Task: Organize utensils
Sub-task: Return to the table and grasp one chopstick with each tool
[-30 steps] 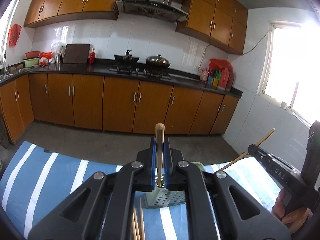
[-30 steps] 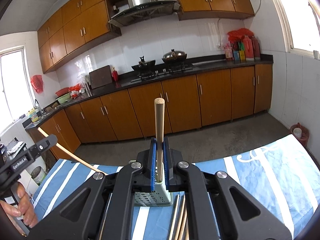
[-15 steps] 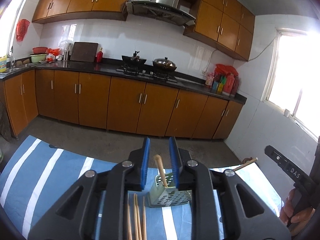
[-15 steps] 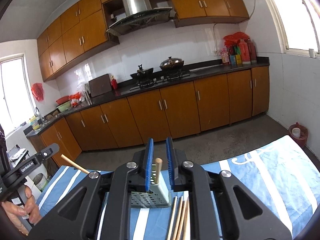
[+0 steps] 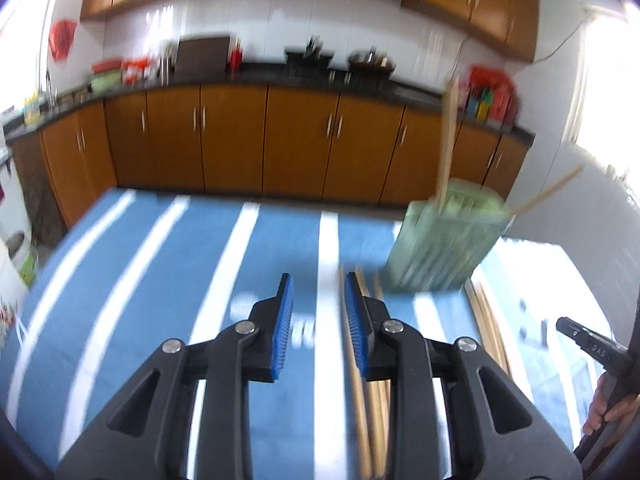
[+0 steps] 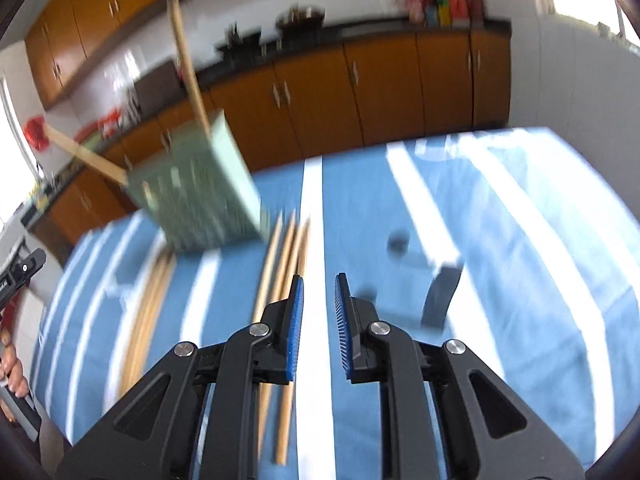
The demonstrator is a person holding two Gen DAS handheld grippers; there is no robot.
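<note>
Both your grippers are open and hold nothing.

Your left gripper (image 5: pixel 316 304) has its blue fingers apart over the blue striped cloth (image 5: pixel 160 280). Your right gripper (image 6: pixel 319 304) has its fingers apart too. The green holder (image 6: pixel 196 196) stands far and to the left in the right view. Two chopsticks in the holder (image 6: pixel 186 56) stick up out of its top, one leaning left. More loose chopsticks (image 6: pixel 288 264) lie flat on the cloth, just left of your right fingers, their long way running near to far. The pictures are blurry.
</note>
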